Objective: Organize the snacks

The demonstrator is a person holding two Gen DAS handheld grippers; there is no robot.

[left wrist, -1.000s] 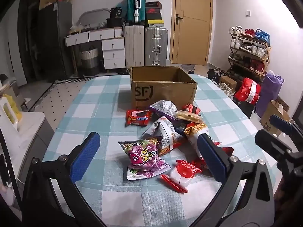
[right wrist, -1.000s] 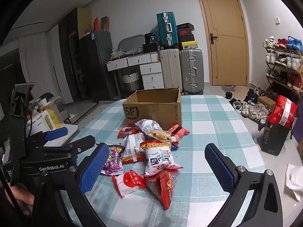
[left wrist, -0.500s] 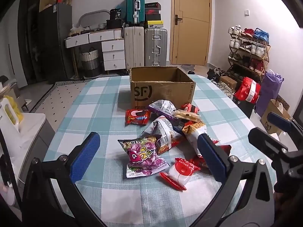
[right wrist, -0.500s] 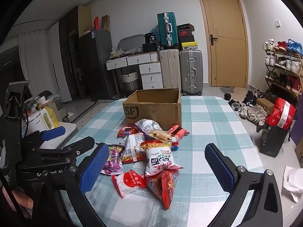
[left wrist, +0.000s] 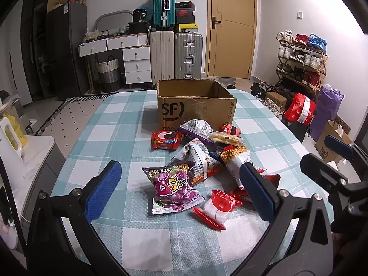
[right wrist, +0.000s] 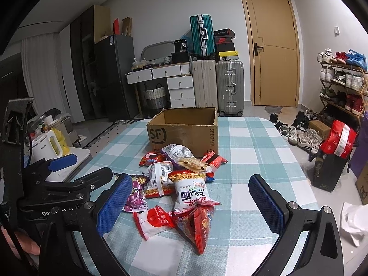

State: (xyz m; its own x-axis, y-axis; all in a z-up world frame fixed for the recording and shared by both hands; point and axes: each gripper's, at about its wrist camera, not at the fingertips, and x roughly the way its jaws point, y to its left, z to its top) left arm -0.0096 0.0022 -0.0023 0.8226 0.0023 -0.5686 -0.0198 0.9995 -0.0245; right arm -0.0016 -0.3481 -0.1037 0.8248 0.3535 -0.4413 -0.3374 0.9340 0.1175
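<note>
An open cardboard box (left wrist: 195,105) marked SF stands on the checked tablecloth (left wrist: 115,124); it also shows in the right wrist view (right wrist: 184,133). Several snack packs lie piled in front of it: a purple candy bag (left wrist: 171,184), a red cookie pack (left wrist: 166,139), a red-white packet (left wrist: 220,207) and a white noodle bag (right wrist: 191,188). My left gripper (left wrist: 181,195) is open and empty, above the purple bag. My right gripper (right wrist: 191,204) is open and empty, above the red packs (right wrist: 195,220).
Suitcases (left wrist: 174,53), a white drawer desk (left wrist: 128,53) and a door (left wrist: 232,27) stand behind the table. A shoe rack (left wrist: 301,62) and bags (left wrist: 299,110) are at the right. A white kettle (right wrist: 48,145) sits on a side surface at the left.
Both grippers have shifted slightly; the left moved a little forward toward the snack pile. Nothing was taken hold of.
</note>
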